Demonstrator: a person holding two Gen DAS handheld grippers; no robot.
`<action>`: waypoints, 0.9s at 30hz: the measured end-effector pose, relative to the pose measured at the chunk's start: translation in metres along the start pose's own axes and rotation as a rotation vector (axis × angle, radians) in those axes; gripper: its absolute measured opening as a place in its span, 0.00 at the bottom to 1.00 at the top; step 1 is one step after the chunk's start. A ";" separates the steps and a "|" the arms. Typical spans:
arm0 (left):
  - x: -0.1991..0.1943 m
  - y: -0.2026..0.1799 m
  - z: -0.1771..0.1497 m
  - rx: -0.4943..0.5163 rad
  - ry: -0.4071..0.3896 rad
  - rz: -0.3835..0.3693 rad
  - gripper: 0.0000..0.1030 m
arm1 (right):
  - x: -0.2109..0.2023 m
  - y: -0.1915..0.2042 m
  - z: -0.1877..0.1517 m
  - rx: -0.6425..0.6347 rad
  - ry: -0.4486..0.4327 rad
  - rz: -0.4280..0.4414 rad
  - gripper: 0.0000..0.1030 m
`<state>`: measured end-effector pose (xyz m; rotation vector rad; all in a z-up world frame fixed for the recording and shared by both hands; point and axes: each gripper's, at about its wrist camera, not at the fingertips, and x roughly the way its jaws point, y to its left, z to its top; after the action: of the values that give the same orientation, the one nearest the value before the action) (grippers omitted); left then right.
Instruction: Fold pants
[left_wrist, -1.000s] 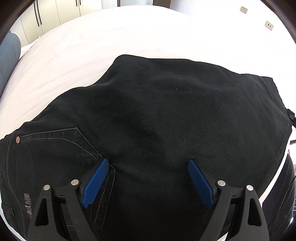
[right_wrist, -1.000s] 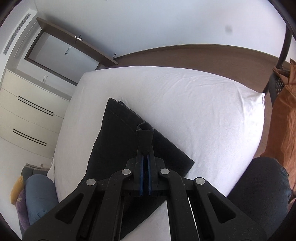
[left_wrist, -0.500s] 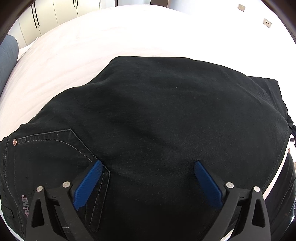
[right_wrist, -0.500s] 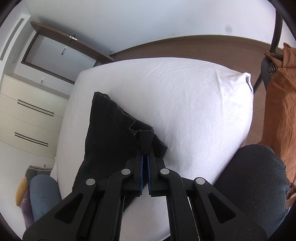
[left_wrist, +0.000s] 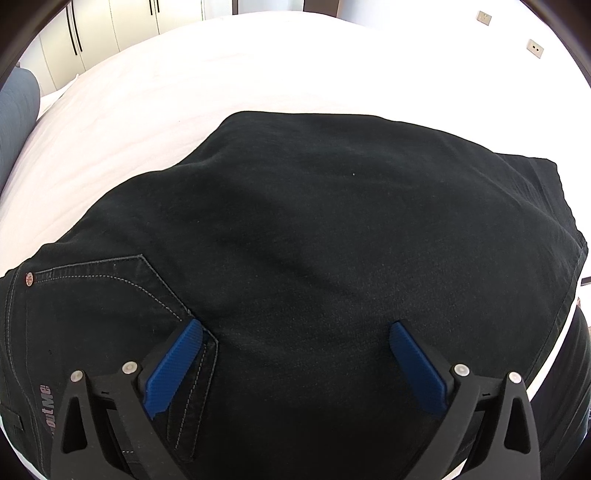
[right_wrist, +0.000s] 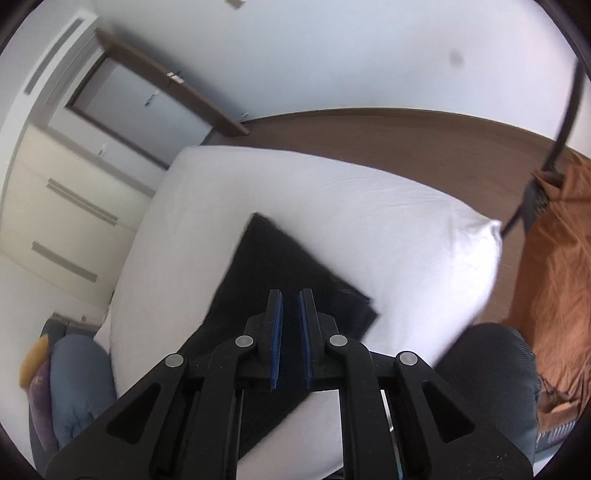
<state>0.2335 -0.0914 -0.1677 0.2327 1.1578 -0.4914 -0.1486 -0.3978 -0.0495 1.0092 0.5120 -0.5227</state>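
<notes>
The left claw (left_wrist: 295, 363) is spread wide, its blue pads (left_wrist: 173, 369) angled outward, hanging low and pointing forward. The right claw (right_wrist: 290, 334) has its blue-lined fingers parted by a narrow gap, gripping nothing, held higher up and tilted downward.

Black pants (left_wrist: 314, 240) with pale stitching are sitting on the white bed (left_wrist: 147, 92); blue pads (left_wrist: 173, 365); orange cloth (right_wrist: 554, 277) at 3 o'clock.

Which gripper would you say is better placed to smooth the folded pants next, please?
Probably the left gripper: its open fingers hover just above the pants. The right gripper, slightly open and empty, sits higher and farther back.
</notes>
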 end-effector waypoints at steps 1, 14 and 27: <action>0.001 -0.001 -0.001 -0.001 0.001 0.000 1.00 | 0.006 0.014 -0.001 -0.039 0.023 0.048 0.09; -0.002 0.007 -0.013 -0.002 -0.044 -0.008 1.00 | 0.080 -0.016 -0.022 -0.133 0.237 -0.106 0.00; -0.057 0.083 -0.041 -0.222 -0.233 -0.045 0.95 | 0.113 0.141 -0.051 -0.396 0.412 0.148 0.08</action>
<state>0.2225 0.0122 -0.1379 -0.0419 0.9811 -0.4134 0.0182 -0.3113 -0.0505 0.7633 0.8622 -0.0681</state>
